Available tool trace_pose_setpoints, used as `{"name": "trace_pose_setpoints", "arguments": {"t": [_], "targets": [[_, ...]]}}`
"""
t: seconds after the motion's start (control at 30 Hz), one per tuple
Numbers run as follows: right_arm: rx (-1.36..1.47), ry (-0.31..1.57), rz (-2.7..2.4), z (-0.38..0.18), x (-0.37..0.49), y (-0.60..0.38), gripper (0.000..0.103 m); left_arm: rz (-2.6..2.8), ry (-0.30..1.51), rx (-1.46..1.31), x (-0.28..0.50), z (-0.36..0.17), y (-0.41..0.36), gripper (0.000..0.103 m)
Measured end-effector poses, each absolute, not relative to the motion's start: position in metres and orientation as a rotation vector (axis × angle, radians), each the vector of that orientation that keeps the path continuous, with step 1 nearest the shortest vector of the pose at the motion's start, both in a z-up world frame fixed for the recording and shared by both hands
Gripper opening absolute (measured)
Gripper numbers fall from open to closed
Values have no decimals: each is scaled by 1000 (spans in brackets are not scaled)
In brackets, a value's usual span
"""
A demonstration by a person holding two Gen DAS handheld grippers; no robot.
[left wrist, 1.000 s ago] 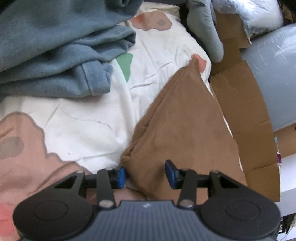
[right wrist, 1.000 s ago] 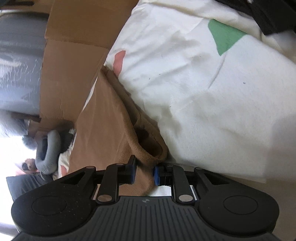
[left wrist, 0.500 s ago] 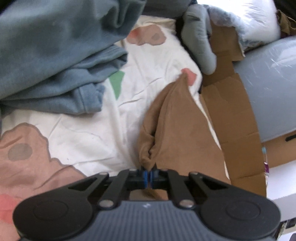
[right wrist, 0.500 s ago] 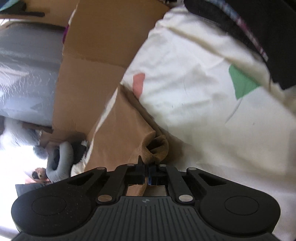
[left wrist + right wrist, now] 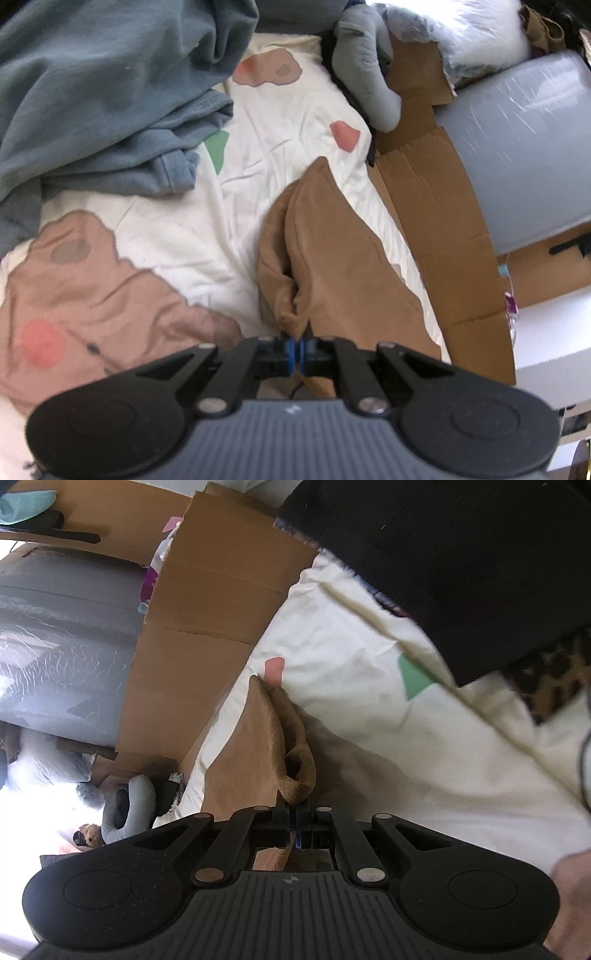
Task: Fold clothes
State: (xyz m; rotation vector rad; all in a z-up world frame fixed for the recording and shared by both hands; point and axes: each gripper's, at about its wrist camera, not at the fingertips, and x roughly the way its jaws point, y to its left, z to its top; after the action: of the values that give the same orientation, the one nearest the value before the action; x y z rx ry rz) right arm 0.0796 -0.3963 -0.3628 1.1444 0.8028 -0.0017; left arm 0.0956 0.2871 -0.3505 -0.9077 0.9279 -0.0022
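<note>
Left wrist view, bedding: I saw a cream sheet [image 5: 177, 236] with pink, tan and green patches spread ahead of the jaws and off to their left.
Blue clothing: a grey-blue garment [image 5: 92, 92] lay heaped well ahead and to the left of the jaws, apart from them.
Cardboard: a flattened brown box [image 5: 436, 221] ran along the sheet's edge to the right of the jaws, with a grey plastic-wrapped roll [image 5: 524, 155] beyond it.
Brown garment: the brown garment [image 5: 332, 266] stretched straight ahead from the jaws toward a point on the sheet, its near end bunched and raised off the bedding.
Grey plush: a grey soft shape [image 5: 369, 81] sat far ahead, right of the jaw line.
Left gripper: I had the left gripper [image 5: 295, 350] clamped tight on the near corner of the brown garment, blue pads pressed together with cloth between them.
Right wrist view, dark cloth: a black garment [image 5: 461, 554] filled the area far ahead and to the right of the jaws.
Brown garment there: it rose directly ahead of the jaws as a folded ridge, cardboard to its left, cream sheet to its right.
Right gripper: I had the right gripper [image 5: 293, 827] pinched closed on the garment's rolled hem.
</note>
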Motion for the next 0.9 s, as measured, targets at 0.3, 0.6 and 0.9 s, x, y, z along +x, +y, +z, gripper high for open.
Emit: {"name": "trace_pose_setpoints", "arguments": {"t": [0.3,0.6,0.9], "targets": [[1107,834,-15,-348,33,-405,1,-16,967,-876,64,-346,284,3],[1134,857,-56,-358,-6,-403,1,-21,989,-845,45,-348,286,3],[1116,939,-118,-389,-23,-397,1,44,1086,-785,44,-386,285,3]]}}
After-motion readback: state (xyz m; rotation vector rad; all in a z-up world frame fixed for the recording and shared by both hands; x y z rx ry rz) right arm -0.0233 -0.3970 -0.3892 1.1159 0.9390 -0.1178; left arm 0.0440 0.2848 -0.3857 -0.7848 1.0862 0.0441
